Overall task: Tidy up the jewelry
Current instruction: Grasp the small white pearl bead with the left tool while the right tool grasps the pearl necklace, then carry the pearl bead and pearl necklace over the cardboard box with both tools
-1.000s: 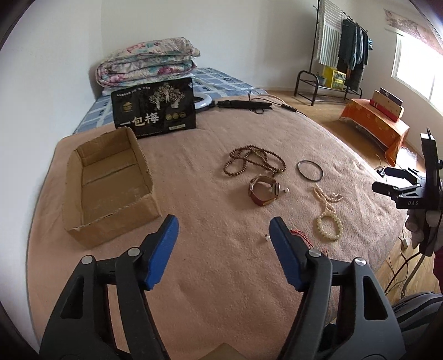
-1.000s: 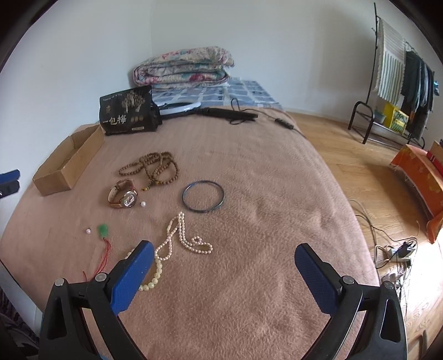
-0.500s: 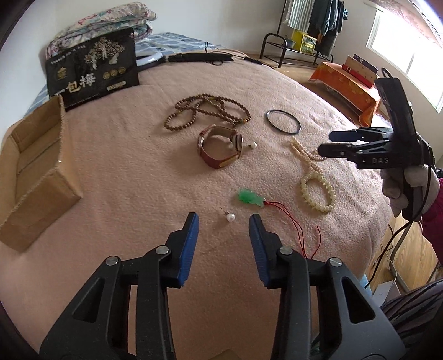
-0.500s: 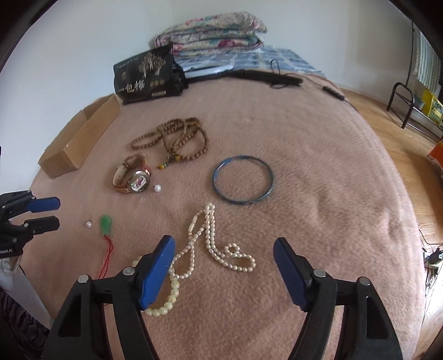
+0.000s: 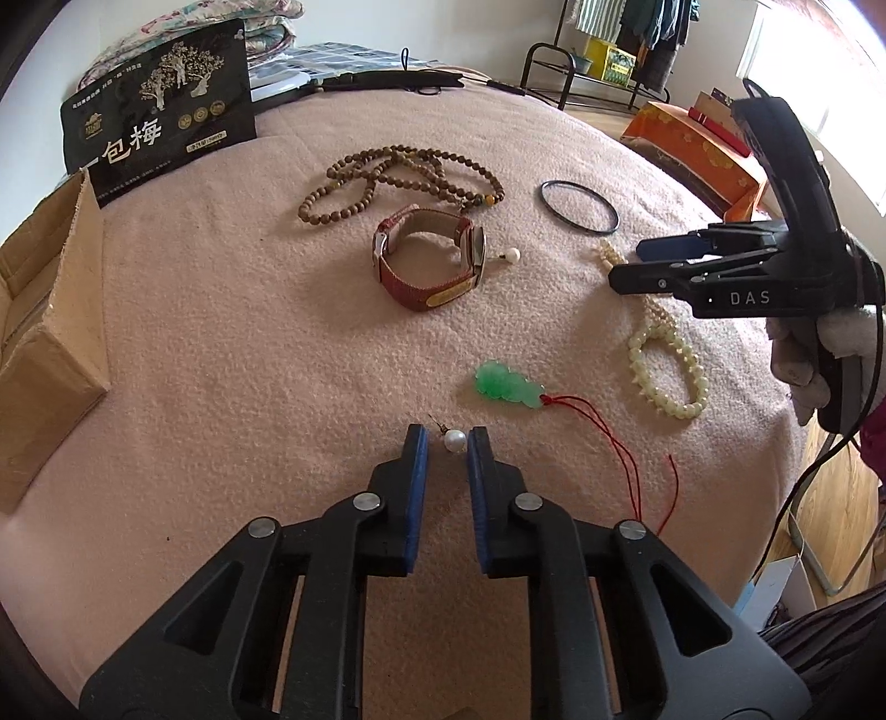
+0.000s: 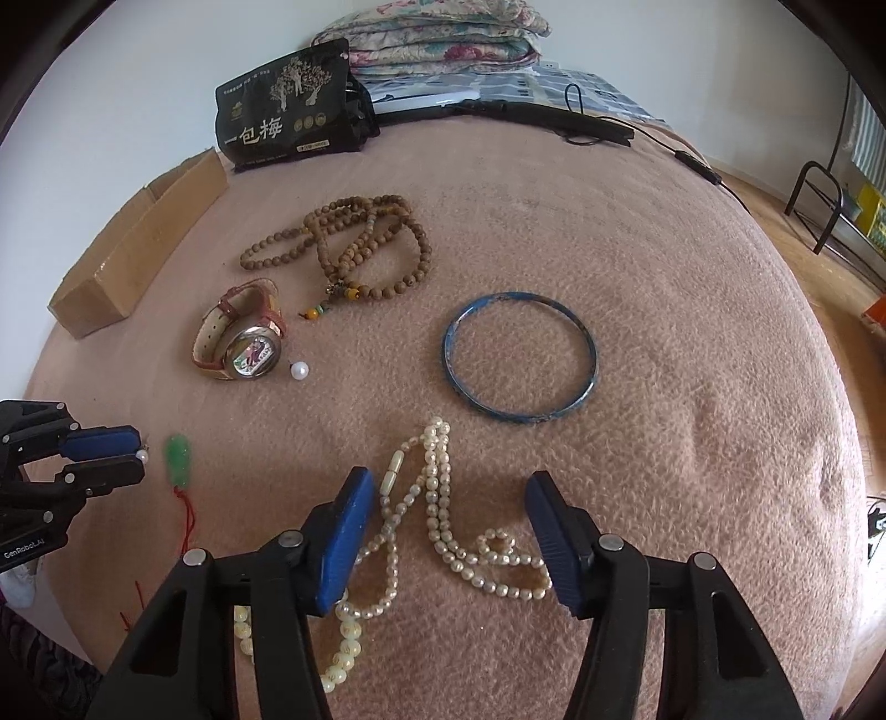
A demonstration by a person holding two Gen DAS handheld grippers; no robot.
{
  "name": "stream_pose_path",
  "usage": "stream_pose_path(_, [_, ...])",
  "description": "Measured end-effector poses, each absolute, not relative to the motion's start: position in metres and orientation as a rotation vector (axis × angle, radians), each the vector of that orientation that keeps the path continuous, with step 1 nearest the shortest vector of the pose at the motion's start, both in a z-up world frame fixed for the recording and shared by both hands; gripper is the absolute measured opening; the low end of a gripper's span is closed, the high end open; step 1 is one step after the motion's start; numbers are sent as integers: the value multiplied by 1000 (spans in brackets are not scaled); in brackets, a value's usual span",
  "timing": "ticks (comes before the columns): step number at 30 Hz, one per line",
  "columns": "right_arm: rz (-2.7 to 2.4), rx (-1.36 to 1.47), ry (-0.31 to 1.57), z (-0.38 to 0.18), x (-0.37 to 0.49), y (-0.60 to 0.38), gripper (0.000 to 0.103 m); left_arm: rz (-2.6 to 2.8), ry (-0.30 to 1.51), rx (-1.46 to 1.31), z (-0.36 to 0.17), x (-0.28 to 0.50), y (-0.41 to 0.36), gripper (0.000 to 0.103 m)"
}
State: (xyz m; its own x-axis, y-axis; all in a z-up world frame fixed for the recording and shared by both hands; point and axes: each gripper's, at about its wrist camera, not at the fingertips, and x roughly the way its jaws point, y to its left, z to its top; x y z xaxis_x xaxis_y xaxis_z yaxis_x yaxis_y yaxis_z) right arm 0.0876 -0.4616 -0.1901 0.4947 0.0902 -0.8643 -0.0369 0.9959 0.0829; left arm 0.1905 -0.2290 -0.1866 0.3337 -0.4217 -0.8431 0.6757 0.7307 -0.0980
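Note:
Jewelry lies on a pink blanket. My left gripper [image 5: 447, 441] is nearly closed around a white pearl earring [image 5: 454, 441] and straddles it; it also shows in the right wrist view [image 6: 138, 456]. Beside it lies a green jade pendant [image 5: 506, 385] on a red cord. My right gripper [image 6: 446, 493] is open, low over a pearl necklace [image 6: 437, 509]. A pale bead bracelet [image 5: 667, 368], a red-strap watch [image 5: 429, 257], a second pearl earring [image 5: 512, 256], brown wooden beads [image 5: 398, 177] and a blue bangle [image 6: 520, 357] lie around.
An open cardboard box [image 5: 41, 288] sits at the blanket's left edge. A black printed bag [image 5: 158, 138] stands behind it. A black cable and rod [image 6: 531, 113] lie at the far edge. Folded quilts [image 6: 443, 33] are stacked against the wall. The blanket drops off on the right.
My left gripper moved down and forward to the pearl earring and narrowed around it. My right gripper lowered toward the pearl necklace and narrowed a little.

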Motion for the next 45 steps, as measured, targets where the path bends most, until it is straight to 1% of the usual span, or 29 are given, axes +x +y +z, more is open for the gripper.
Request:
stream_pose_path(4, [75, 25, 1060, -191, 91, -458, 55, -718, 986, 313, -191, 189, -231, 8])
stream_pose_path(5, [73, 15, 1062, -191, 92, -456, 51, -718, 985, 309, -191, 190, -230, 7])
stream_pose_path(6, [74, 3, 1067, -191, 93, -455, 46, -718, 986, 303, -191, 191, -229, 7])
stream_pose_path(7, [77, -4, 1069, -191, 93, -454, 44, -719, 987, 298, -191, 191, -229, 7])
stream_pose_path(9, [79, -18, 1073, -191, 94, -452, 31, -717, 984, 288, -192, 192, -227, 7])
stream_pose_path(10, [83, -20, 1074, -191, 93, -452, 27, -717, 984, 285, -191, 192, -227, 7])
stream_pose_path(12, [85, -19, 1074, -190, 94, -453, 12, -713, 982, 277, -191, 193, -226, 7])
stream_pose_path(14, [86, -3, 1073, -190, 93, -456, 5, -704, 977, 267, -189, 194, -224, 6])
stream_pose_path(20, [89, 93, 1028, -173, 83, -471, 5, -667, 955, 238, -177, 196, -211, 6])
stream_pose_path(32, [104, 108, 905, -109, 60, -468, 5, -610, 886, 165, -143, 192, -175, 6])
stream_pose_path(39, [150, 83, 840, -72, 59, -444, 5, -557, 832, 124, -118, 195, -142, 6])
stream_pose_path(45, [225, 39, 789, -40, 73, -405, 5, -478, 791, 78, -98, 207, -100, 6])
